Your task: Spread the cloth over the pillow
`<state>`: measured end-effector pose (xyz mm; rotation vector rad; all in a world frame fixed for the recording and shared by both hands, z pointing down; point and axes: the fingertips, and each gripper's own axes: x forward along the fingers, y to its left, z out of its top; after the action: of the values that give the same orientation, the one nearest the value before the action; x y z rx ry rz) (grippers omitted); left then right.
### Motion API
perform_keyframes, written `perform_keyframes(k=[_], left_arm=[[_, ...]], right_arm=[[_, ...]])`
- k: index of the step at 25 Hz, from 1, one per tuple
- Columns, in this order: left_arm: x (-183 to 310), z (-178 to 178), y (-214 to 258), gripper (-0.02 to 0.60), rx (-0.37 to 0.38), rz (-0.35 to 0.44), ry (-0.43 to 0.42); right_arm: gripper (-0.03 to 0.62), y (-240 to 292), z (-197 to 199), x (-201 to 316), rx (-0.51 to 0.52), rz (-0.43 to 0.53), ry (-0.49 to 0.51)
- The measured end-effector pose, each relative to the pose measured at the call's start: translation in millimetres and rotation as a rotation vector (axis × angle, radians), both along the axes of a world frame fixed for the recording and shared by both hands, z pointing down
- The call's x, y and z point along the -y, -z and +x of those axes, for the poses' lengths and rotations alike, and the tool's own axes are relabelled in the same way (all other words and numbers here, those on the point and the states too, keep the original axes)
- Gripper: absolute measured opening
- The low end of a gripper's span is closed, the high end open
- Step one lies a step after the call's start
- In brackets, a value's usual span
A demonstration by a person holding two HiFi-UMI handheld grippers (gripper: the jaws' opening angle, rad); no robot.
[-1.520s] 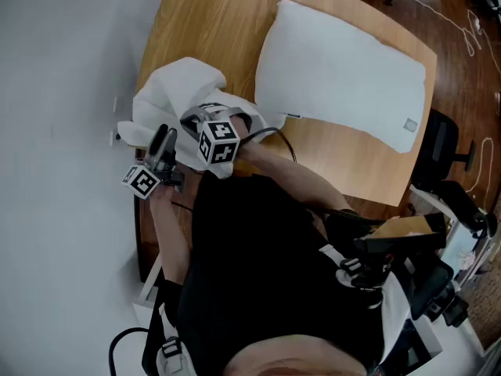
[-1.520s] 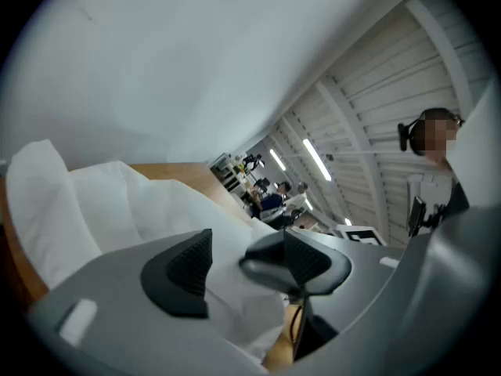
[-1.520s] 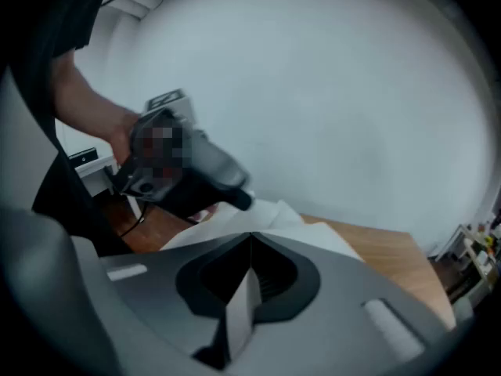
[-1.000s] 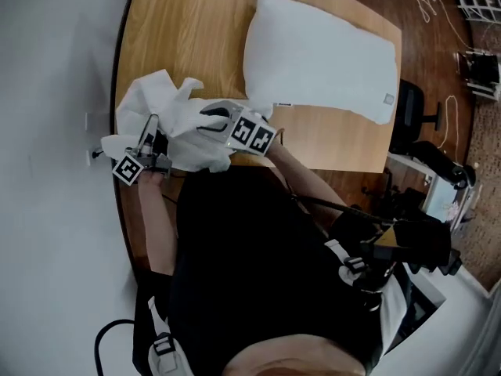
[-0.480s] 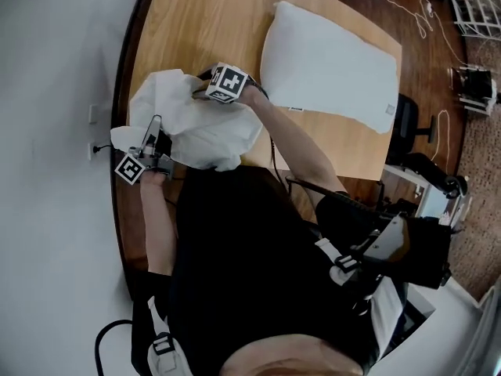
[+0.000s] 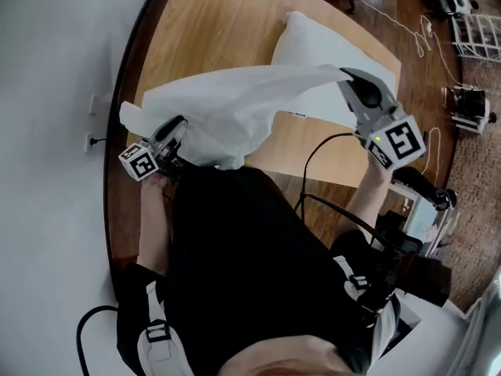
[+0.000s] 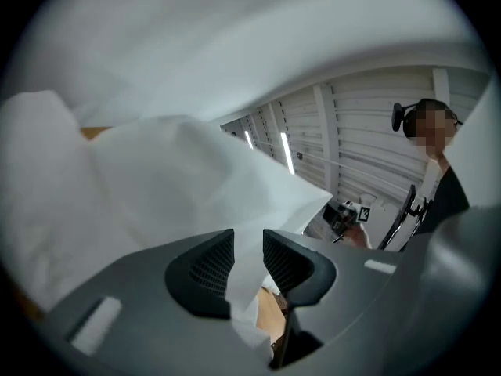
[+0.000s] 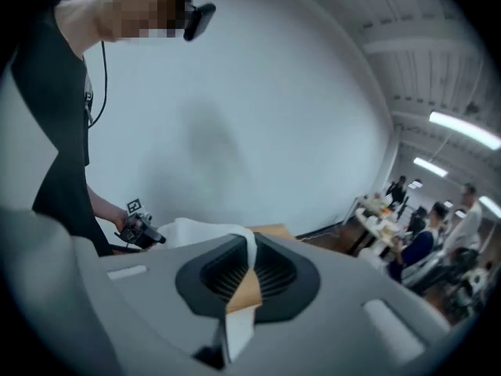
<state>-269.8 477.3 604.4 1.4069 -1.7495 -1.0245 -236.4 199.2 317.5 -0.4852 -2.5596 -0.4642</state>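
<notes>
A white cloth (image 6: 235,100) hangs stretched in the air between my two grippers, above the wooden table (image 6: 211,22). My right gripper (image 6: 345,74) is shut on its far corner, raised over the white pillow (image 6: 313,41), which the cloth partly hides. In the right gripper view the gripper (image 8: 245,266) pinches a thin edge of the cloth (image 8: 207,231). My left gripper (image 6: 175,126) is at the table's near left edge. In the left gripper view its jaws (image 7: 249,261) are opening, with a fold of cloth (image 7: 156,178) hanging in the gap.
The pillow lies at the table's far right corner. A wall with an outlet (image 6: 88,141) runs along the left. Equipment and cables (image 6: 407,30) sit on the floor to the right. Several people sit at distant tables (image 8: 415,241).
My right gripper has swung from the cloth heap up and to the right, drawing a cloth corner out over the pillow. The heap is now a stretched sheet. The left gripper stayed near the table's left edge.
</notes>
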Motion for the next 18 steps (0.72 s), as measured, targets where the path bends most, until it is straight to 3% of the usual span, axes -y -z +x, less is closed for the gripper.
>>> perform_keyframes(k=[4,10,14,18], left_arm=[[2.0,-2.4,-17.6,0.1,0.017,-0.034,-0.012],[16.3,-33.7,-22.0,0.1,0.081,-0.105,-0.044],[47.3,-79.8,-40.8,0.101,0.156,-0.308,-0.089],[125.8,-100.5,-50.9,0.151,0.301,-0.477,-0.223]], right_arm=[[0.006,80.7,68.7,73.4,0.092,0.184,-0.237],[0.006,125.1,139.0,107.6,0.027,0.345,-0.424],[0.006,116.0,165.1,114.6,-0.025,0.351,-0.48],[0.006,106.4,174.9,101.1,-0.046,0.331,-0.476]])
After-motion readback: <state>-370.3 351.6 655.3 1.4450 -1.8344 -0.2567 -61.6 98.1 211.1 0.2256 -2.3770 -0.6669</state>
